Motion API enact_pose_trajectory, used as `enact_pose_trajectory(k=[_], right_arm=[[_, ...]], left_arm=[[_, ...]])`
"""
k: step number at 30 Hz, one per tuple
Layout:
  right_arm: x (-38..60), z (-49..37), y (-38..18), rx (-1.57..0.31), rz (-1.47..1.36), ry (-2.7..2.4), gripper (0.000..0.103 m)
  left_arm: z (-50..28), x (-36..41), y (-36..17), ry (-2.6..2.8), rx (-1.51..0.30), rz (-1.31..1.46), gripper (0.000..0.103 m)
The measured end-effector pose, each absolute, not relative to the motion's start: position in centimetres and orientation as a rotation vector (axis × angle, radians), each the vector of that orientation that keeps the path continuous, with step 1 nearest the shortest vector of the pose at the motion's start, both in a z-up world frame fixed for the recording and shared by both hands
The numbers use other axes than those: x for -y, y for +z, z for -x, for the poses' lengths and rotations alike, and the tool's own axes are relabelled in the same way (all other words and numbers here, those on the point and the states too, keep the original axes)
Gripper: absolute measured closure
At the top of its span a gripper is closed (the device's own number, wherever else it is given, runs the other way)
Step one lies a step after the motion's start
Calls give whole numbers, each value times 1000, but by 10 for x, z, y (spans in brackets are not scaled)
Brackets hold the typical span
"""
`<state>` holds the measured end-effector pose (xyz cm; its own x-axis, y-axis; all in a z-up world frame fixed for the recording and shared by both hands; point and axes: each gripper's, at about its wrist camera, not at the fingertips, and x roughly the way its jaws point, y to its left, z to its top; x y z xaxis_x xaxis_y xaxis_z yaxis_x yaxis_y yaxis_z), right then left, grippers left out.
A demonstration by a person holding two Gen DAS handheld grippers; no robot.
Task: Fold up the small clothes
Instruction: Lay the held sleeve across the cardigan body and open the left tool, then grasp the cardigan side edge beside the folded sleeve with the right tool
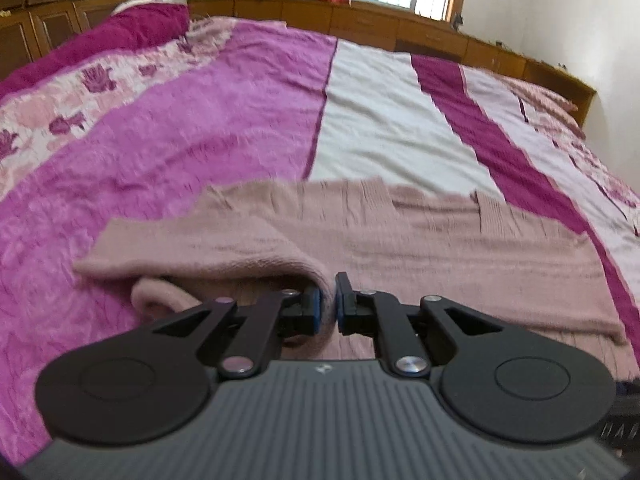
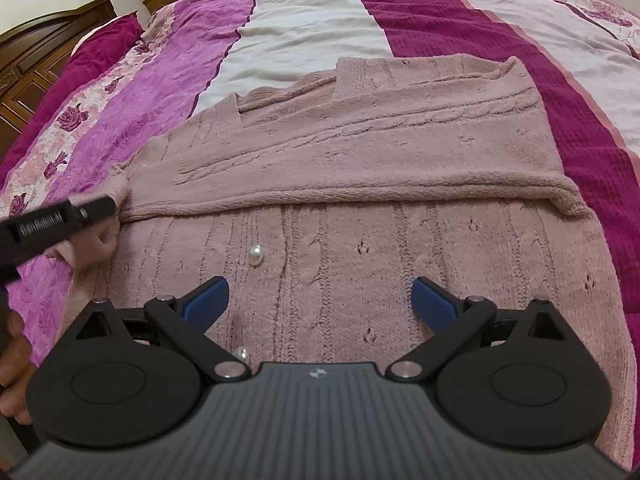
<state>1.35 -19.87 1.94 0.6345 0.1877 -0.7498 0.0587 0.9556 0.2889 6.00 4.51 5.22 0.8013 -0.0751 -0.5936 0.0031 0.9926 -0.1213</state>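
A dusty pink knit cardigan (image 2: 360,168) with pearl buttons (image 2: 256,255) lies flat on the bed, its far part folded over toward me along a thick crease. In the left wrist view my left gripper (image 1: 329,304) is shut on a fold of the cardigan (image 1: 360,240) at its left side, the knit pinched between the blue pads. The same left gripper (image 2: 108,204) shows at the left edge of the right wrist view, clamped on that bunched cloth. My right gripper (image 2: 320,300) hovers open above the cardigan's near half, with nothing between its fingers (image 2: 208,298).
The bed cover (image 1: 200,120) has magenta, pink and white stripes with rose borders. A dark pillow (image 1: 132,28) and wooden headboard (image 2: 48,32) lie to the left, a wooden ledge (image 1: 360,20) with books under a window at the far side. A hand (image 2: 16,360) shows lower left.
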Motion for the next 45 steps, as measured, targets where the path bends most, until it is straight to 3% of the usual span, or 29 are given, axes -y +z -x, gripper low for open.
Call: enact_pose_trajectory(k=[2,4,8,10,11,30,36,39,43,45], right_arm=[[199,-13,19,-884,-300,76,2],[199,-13,19,-883,-302,76,2],[197,-13,20,-884,-300,78,2],[194,-14,21,-887,-299,86,2],[191,-15,23,-886,-299,95,2],[113,-70,44,-919,-423,424,3],[74,-101,37,-984,-377,491,13],[56,-111,29,-1002,-295,493,24],[44,-115,32,-987,-223,538,78],[40,-116,42,-956,-192,552,85]], left_arm=[[-57,-44,46,-44,-685,94,90],[-55,-47,41,-35,-732,77,76],[-42,-55,41,-67,-762,76,64],[-35,-57,44,-73,-771,65,49],[-31,-58,45,-72,-771,54,48],[-9,-113,43,157,-781,26,47],[-21,-122,39,182,-781,38,47],[-30,-124,36,177,-784,43,47],[-41,-124,35,157,-763,57,47],[-46,-123,34,150,-755,63,47]])
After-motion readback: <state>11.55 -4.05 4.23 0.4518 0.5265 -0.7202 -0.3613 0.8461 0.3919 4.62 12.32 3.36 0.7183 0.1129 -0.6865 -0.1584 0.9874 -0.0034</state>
